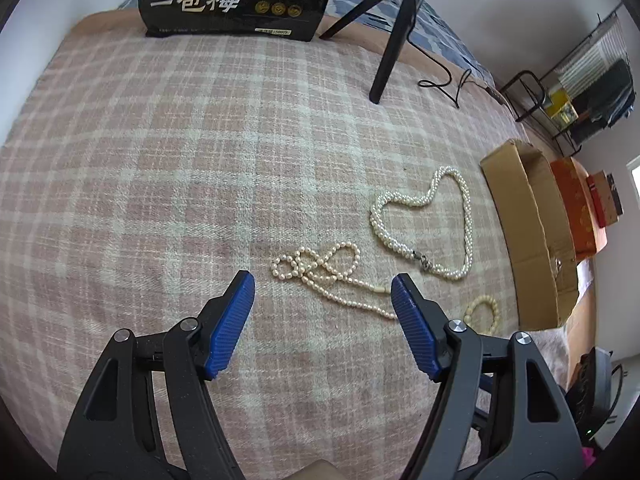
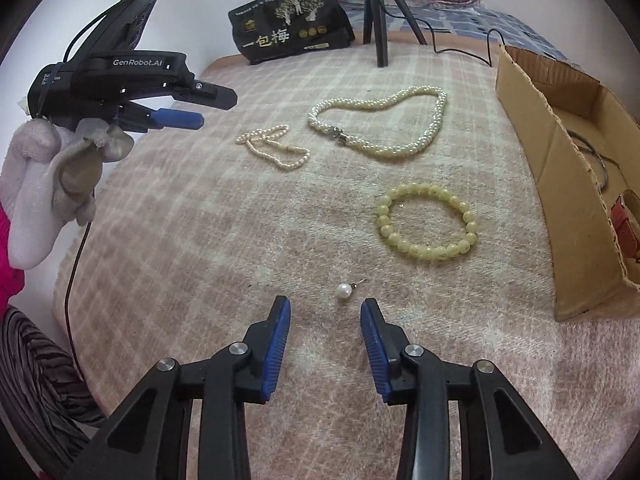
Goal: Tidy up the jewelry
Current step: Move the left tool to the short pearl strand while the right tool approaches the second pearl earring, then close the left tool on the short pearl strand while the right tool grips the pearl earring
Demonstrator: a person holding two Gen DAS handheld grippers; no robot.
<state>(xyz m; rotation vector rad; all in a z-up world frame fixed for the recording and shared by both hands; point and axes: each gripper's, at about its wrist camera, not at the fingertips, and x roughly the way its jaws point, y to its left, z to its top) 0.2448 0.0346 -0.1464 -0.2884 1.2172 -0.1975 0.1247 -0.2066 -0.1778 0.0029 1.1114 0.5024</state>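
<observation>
Right tongs (image 2: 325, 308) are seen partly closed, nothing between the pads; the pearl stud earring (image 2: 344, 291) lies on the checked blanket (image 2: 200, 240) just ahead of the tips, a bit right of centre. Left tongs (image 1: 323, 290) are held wide & empty over the thin pearl strand (image 1: 320, 270), tips not yet on it.

Risks, as judged:
- Stud is small & round w/ a thin post; it could be squirted out sideways or pushed into the blanket pile if the pads close off-centre.
- Blanket fibres could be pinched along w/ the stud, so the cloth gets lifted.
- Thin strand is looped over itself; if only 1 loop is caught, it may be dragged, tangle further, or slip out.
- Strand's tail lies near the twisted pearl necklace (image 2: 380, 128); snagging looks possible.

Containers: 1 open cardboard box (image 2: 560, 152) stands at the right edge of the bed. In it a thin grey ring, maybe a bangle, & sth reddish-orange are partly seen; rest is hidden by the wall. The yellow bead bracelet (image 2: 427, 222), both pearl pieces & the stud are all still outside it.
</observation>
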